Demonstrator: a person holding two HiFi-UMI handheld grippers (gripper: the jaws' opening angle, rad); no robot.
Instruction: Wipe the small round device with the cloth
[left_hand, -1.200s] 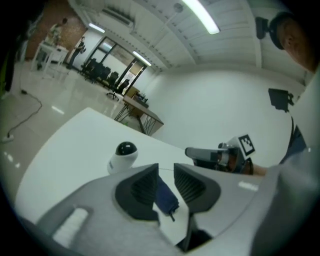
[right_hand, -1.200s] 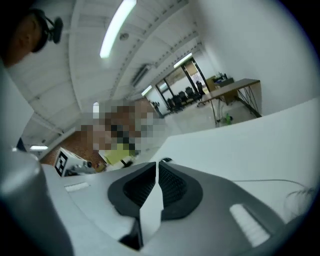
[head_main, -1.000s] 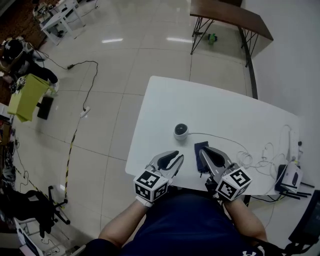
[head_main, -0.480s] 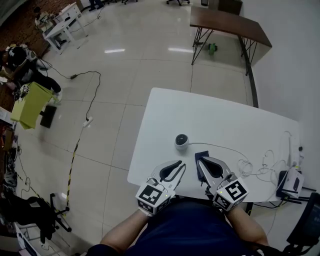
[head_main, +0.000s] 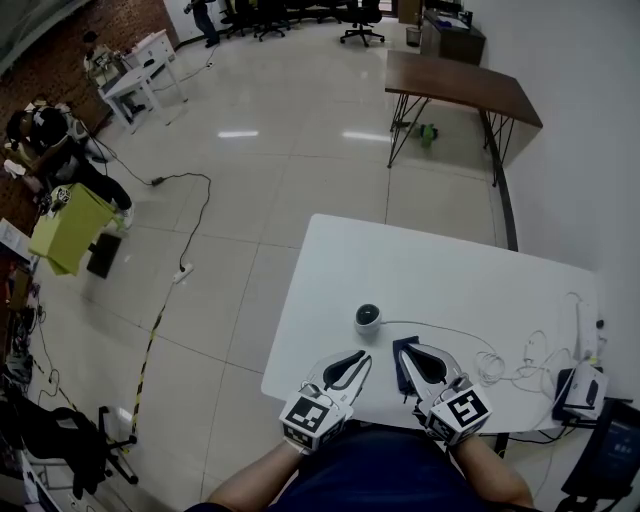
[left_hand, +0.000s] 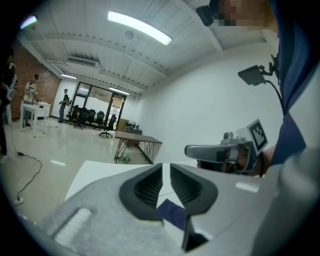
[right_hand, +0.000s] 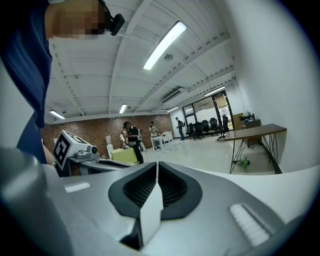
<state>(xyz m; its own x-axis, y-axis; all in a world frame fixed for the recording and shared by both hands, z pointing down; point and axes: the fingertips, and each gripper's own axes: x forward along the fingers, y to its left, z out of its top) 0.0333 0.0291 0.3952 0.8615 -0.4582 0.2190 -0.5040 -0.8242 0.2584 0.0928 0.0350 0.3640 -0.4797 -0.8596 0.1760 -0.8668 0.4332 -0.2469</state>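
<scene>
Left gripper (head_main: 357, 359) is low over the near edge of the white table (head_main: 450, 275). Its jaws have just been closing and stand a narrow slit apart, with nothing between them. Right gripper (head_main: 410, 352) is alongside, jaws pressed together and empty. The dark blue cloth (head_main: 400, 368) lies flat at the right gripper's nine o'clock, just beside it. The small round device (head_main: 367, 319) stands at eleven o'clock from the cloth, apart from it and from both grippers.

The white, dark-topped small round device (head_main: 367, 319) sits near the dark blue cloth (head_main: 402, 356), apparently lying flat.
</scene>
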